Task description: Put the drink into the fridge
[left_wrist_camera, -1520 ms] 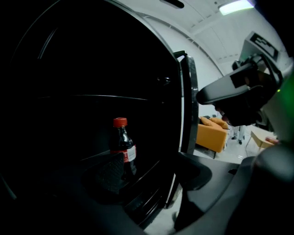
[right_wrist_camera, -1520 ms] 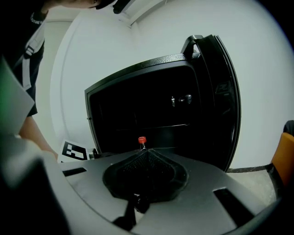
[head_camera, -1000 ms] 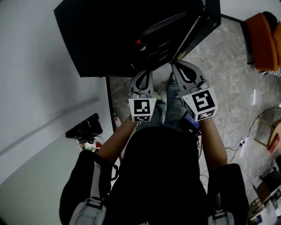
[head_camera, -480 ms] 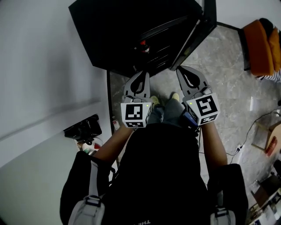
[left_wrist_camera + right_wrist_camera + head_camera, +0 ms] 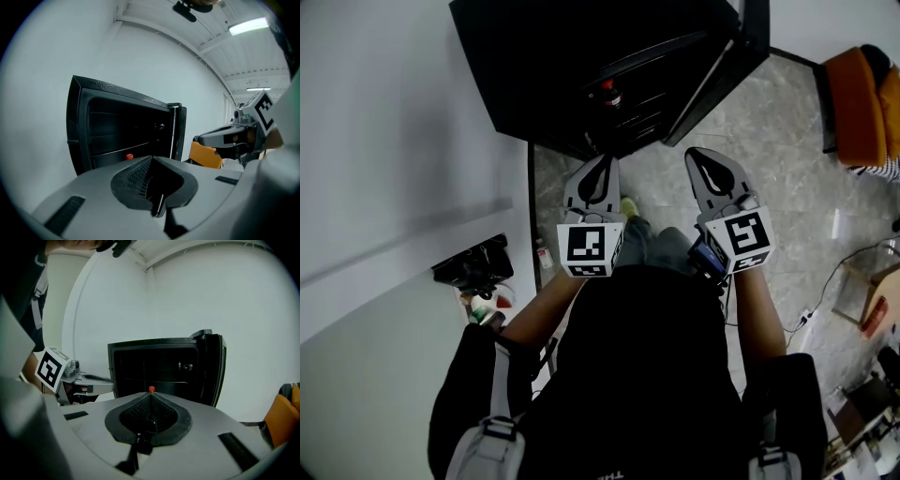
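The black fridge (image 5: 591, 66) stands with its door (image 5: 722, 75) swung open to the right. The drink, a bottle with a red cap (image 5: 607, 91), sits on a shelf inside; the same red cap (image 5: 129, 156) (image 5: 151, 389) shows in both gripper views. My left gripper (image 5: 602, 163) and right gripper (image 5: 697, 154) hang side by side a short way in front of the fridge opening, over the floor. Both are shut with nothing between the jaws, which meet at the tips (image 5: 151, 158) (image 5: 151, 393).
A white wall (image 5: 394, 141) runs along the left, with a black device (image 5: 473, 267) and small bottles at its foot. An orange chair (image 5: 862, 94) stands at the right. Cables (image 5: 825, 300) and clutter lie on the marble floor (image 5: 787, 169) at the right.
Both grippers have drawn back from the fridge opening toward the person. The left one has also risen a little. The drink stays on its shelf.
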`<state>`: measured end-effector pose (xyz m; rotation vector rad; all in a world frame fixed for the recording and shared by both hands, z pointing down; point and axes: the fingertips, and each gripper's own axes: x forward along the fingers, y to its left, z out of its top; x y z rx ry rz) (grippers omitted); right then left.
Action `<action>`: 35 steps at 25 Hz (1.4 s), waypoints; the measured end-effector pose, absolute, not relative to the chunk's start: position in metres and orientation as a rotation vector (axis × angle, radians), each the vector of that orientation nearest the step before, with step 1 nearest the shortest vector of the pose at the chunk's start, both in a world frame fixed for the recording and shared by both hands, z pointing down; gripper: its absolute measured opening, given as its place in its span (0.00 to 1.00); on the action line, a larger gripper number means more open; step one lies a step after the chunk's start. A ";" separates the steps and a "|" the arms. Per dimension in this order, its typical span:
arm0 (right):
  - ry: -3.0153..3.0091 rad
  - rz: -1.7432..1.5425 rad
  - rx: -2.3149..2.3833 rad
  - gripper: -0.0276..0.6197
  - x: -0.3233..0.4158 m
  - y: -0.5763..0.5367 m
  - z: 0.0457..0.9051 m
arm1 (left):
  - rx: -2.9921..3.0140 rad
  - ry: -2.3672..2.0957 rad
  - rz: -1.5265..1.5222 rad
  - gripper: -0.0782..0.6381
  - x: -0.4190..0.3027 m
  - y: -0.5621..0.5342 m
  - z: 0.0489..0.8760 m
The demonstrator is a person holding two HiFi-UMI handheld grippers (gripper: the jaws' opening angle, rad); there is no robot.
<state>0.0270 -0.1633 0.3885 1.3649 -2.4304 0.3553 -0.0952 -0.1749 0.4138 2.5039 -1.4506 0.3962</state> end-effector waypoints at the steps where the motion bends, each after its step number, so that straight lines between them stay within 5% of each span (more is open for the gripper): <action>1: -2.429 0.360 1.367 0.06 0.029 -0.161 0.389 | 2.502 -1.452 0.394 0.13 -0.094 -0.174 0.414; 35: -2.548 0.296 1.399 0.06 0.091 0.008 0.345 | 2.466 -1.634 0.264 0.13 -0.055 0.003 0.345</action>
